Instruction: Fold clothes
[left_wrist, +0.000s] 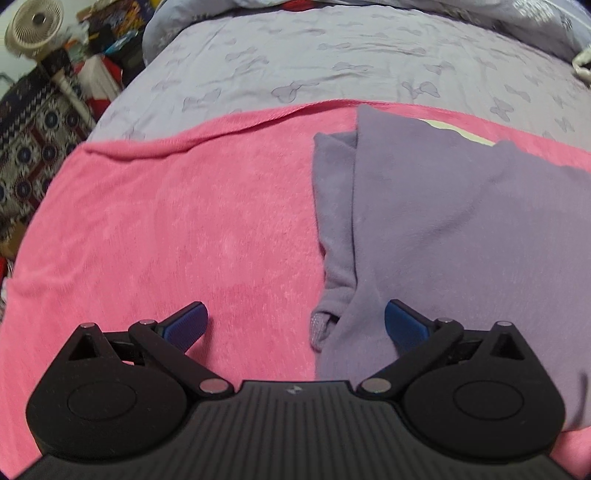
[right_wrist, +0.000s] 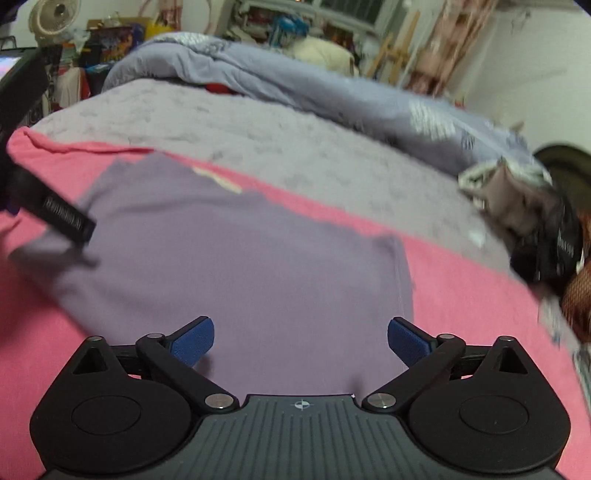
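Observation:
A purple fleece garment lies flat on a pink towel spread over the bed. Its left sleeve is folded inward along the left edge, cuff near the front. My left gripper is open and empty, hovering over the garment's left front edge, with one blue pad over the towel. My right gripper is open and empty above the garment's front right part. The left gripper's body shows at the left of the right wrist view.
A lavender butterfly-print sheet covers the bed beyond the towel. A rumpled duvet lies at the far end. A pile of clothes sits at the right edge of the bed. A fan and clutter stand left of the bed.

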